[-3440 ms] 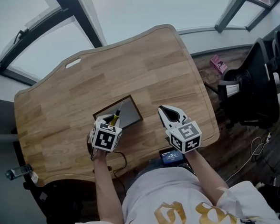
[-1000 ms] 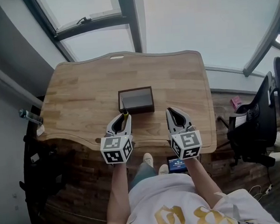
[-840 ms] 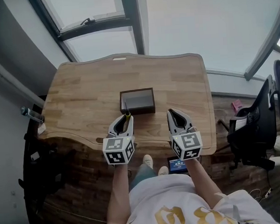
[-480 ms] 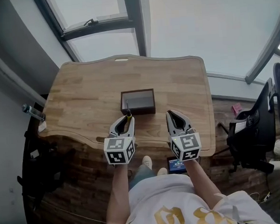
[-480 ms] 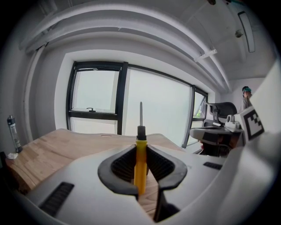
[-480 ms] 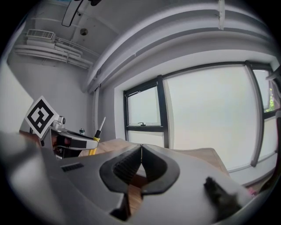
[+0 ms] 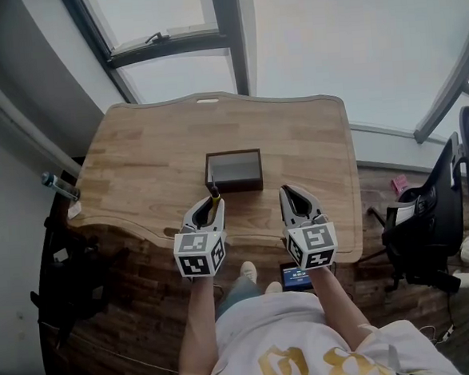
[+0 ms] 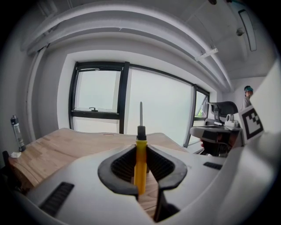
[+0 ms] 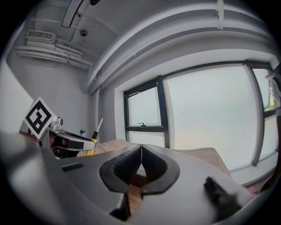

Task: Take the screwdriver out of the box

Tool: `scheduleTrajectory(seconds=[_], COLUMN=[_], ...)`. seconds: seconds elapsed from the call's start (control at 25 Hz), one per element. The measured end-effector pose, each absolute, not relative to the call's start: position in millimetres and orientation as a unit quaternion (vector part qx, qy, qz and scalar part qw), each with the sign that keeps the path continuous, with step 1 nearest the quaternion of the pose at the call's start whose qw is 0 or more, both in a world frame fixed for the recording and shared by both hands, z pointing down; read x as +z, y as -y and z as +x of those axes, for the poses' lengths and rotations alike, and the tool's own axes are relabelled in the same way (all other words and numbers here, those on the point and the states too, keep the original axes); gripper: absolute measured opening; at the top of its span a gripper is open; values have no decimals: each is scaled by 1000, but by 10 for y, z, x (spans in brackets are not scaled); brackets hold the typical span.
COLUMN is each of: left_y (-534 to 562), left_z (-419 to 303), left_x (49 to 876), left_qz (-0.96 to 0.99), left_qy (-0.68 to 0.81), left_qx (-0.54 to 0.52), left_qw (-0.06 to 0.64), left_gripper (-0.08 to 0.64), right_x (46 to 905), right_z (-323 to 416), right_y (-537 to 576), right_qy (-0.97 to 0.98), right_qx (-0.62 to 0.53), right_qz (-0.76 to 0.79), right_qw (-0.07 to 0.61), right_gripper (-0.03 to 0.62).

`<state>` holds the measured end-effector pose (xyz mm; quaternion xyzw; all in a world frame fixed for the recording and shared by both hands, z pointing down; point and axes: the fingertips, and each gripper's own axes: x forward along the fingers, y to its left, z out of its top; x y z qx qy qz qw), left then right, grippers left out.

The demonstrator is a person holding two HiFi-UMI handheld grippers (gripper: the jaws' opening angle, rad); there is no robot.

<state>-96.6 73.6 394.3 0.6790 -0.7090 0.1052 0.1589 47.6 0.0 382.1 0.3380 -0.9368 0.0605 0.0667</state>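
Over table (image 7: 136, 157), left tongs (image 8: 140, 151) grip screwdriver (image 8: 140, 162) upright, tip up.

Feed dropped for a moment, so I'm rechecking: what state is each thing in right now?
left tongs: shut on the screwdriver.
right tongs: shut, nothing between them.
screwdriver: held, tip past the tongs, outside the box.
box: open-topped on the table, looks empty.
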Motion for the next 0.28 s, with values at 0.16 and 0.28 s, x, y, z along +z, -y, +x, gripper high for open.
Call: scheduleTrajectory(seconds=[0.16, 0.28], left_y=[-762, -778], left_z=[-973, -972], left_x=[3939, 3925], left_qz=[679, 679], left_qy=[709, 709], left_qx=[108, 108], left_qw=[157, 154], left_gripper=[78, 78], right_x=[3790, 3783], right_z=[472, 475], right_y=[-24, -38], right_qy=[937, 937], right_qx=[54, 54], right_qz=[339, 339], right_qw=[61, 59], right_gripper=[31, 31])
